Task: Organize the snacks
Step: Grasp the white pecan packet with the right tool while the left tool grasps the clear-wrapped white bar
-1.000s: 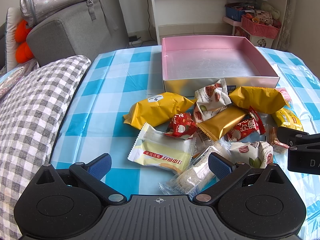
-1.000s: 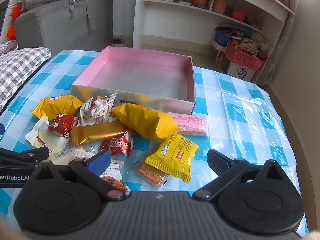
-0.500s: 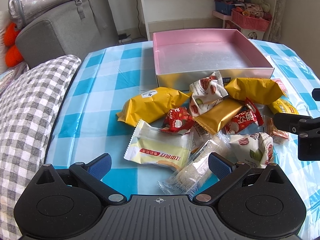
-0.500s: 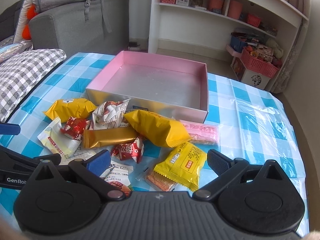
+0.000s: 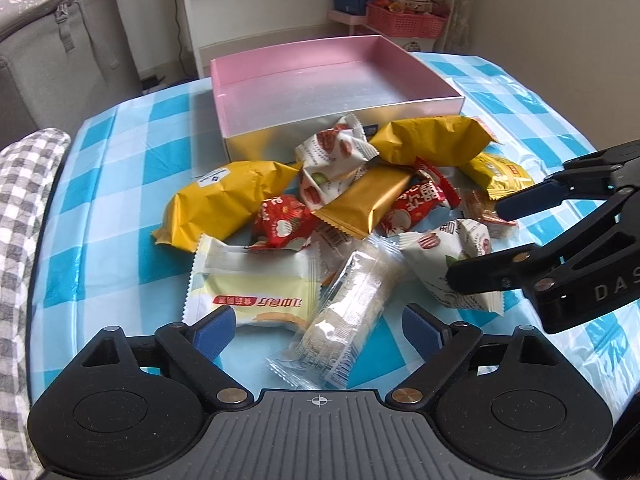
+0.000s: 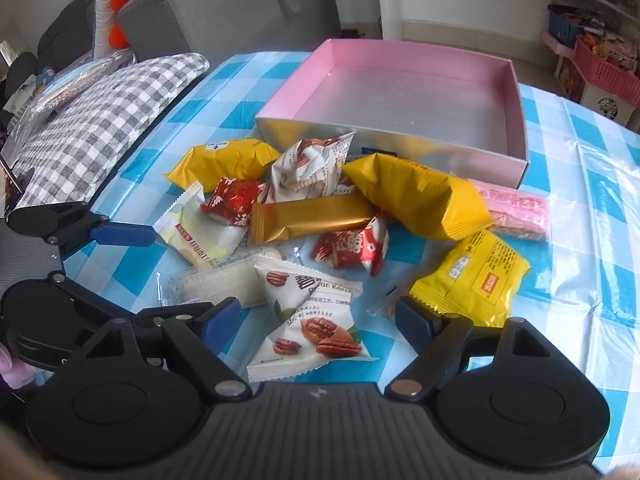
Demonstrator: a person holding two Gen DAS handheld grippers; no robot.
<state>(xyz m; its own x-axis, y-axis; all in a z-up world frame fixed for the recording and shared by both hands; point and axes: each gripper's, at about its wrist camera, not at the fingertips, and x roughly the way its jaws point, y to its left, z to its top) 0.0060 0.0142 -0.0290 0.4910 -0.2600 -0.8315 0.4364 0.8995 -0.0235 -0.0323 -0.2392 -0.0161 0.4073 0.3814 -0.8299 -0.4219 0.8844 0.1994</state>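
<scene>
Several snack packets lie in a pile in front of an empty pink box [image 5: 280,136] [image 6: 400,144] on the blue-check tablecloth. My left gripper [image 5: 316,326] [image 6: 188,272] hangs over the near left of the pile, its jaws closing. A clear rice-cracker packet [image 5: 352,308] and a cream cake packet [image 5: 256,292] lie between them, untouched by the pads. My right gripper [image 6: 318,316] [image 5: 476,240] is also closing, around a white pecan packet [image 6: 312,320] [image 5: 448,252], with gaps on both sides. A gold bar [image 5: 364,200] lies mid-pile.
A grey checked cushion [image 5: 20,220] [image 6: 100,120] lies along the table's left edge, with a grey sofa [image 6: 240,12] behind it. A white shelf [image 5: 280,0] and a pink basket [image 5: 404,20] stand beyond the table. A pink packet [image 6: 516,204] and a small yellow packet [image 6: 472,276] lie at right.
Both cameras have tipped down toward the pile. Both pairs of jaws have narrowed. The right gripper has come in over the pecan packet, and the two grippers now stand close together.
</scene>
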